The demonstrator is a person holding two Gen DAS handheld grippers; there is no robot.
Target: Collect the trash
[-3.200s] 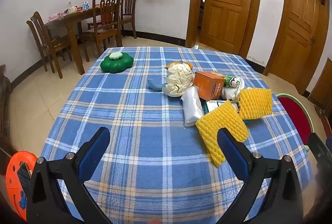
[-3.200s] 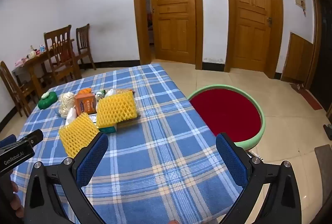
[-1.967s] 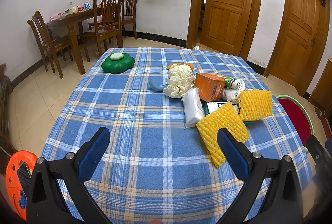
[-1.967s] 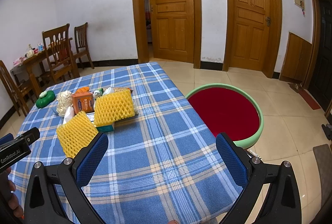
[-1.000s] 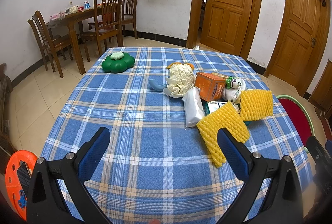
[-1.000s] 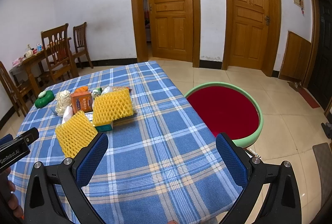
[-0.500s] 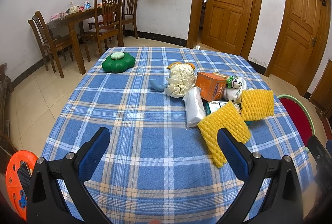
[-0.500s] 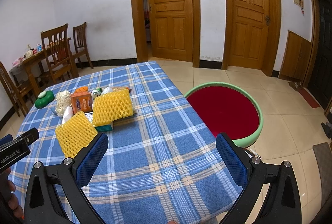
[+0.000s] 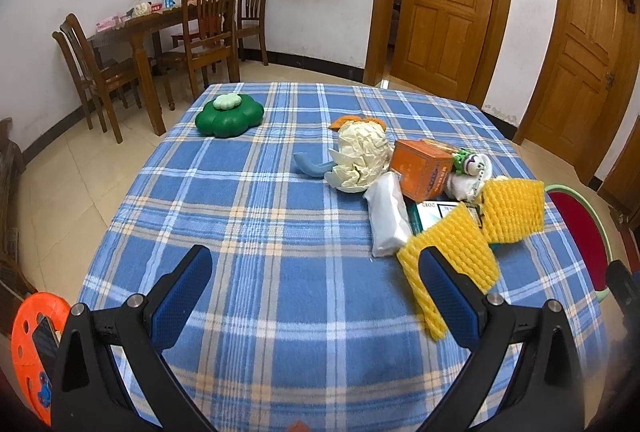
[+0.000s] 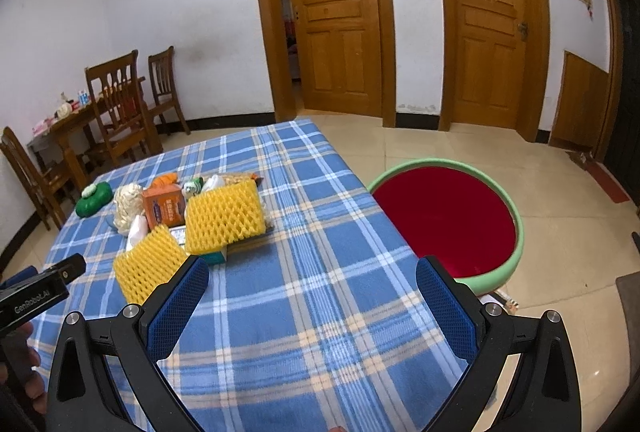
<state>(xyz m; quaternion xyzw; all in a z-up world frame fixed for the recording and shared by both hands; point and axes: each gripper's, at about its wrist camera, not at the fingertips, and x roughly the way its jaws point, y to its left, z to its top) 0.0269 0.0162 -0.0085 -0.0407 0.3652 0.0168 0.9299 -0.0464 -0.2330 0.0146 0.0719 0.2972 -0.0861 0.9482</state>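
Both grippers hang wide open and empty: left gripper (image 9: 316, 296) and right gripper (image 10: 312, 292) above the tablecloth (image 9: 260, 232). Trash pile (image 9: 404, 171) sits mid-table, red bin (image 10: 444, 220) beside the table.

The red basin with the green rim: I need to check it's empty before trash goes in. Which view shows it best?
The right wrist view: the red basin shows nearly whole, nothing visible inside. The left wrist view catches only a sliver past the table edge.
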